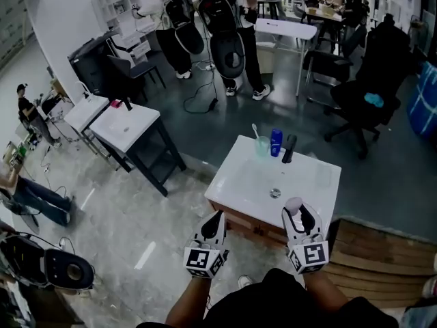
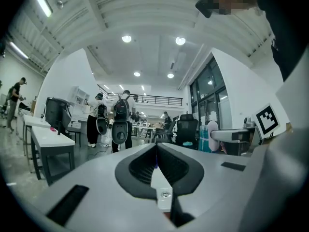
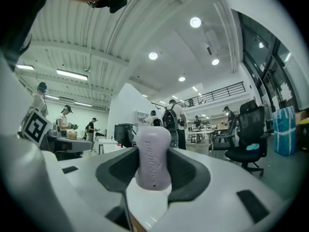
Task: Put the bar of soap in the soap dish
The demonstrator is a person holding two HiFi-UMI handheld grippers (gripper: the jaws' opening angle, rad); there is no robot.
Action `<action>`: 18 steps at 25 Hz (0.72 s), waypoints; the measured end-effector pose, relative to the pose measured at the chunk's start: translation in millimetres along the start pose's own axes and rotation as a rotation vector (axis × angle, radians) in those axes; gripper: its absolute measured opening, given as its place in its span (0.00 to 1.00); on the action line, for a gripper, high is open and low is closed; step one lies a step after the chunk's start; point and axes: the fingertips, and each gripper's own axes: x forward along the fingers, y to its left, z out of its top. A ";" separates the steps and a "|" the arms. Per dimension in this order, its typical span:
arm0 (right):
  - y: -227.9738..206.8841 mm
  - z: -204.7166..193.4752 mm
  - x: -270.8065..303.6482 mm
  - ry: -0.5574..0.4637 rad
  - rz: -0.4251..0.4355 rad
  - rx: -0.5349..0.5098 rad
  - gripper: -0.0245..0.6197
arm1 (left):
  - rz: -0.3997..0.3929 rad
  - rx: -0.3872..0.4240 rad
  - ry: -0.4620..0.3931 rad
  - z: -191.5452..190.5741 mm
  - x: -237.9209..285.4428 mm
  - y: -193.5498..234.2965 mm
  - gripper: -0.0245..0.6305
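Soap bar (image 3: 153,159): pale lilac, upright, clamped on both sides between the fingers of the right gripper (image 1: 301,217), rounded end poking out past the tips.

Far left, well apart from everything else: a second white stand (image 1: 126,125) on dark legs.

Next, by the near left corner of the sink (image 1: 239,166): left gripper (image 1: 218,217), fingers pressed together with nothing between them.

Along the sink's far edge, near its middle: a clear cup (image 1: 262,146) with a toothbrush (image 1: 255,130) standing in it, a blue bottle (image 1: 276,142) just beside the cup, then a black tap (image 1: 289,149).

In the basin, closer to the near edge: the drain (image 1: 275,193).

Over the near edge toward the right corner: the right gripper with the soap, just right of the drain.
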 end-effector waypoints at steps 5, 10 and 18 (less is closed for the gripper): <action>-37.6 -11.0 -1.8 0.038 -0.106 0.033 0.34 | -0.077 0.017 0.012 -2.0 32.1 -17.7 0.07; -83.2 -22.9 3.4 0.079 -0.186 0.040 0.34 | -0.163 0.032 0.028 -9.1 65.1 -39.5 0.07; -144.0 -53.4 28.8 0.154 -0.273 0.071 0.34 | -0.250 0.042 0.063 -22.9 128.6 -57.6 0.07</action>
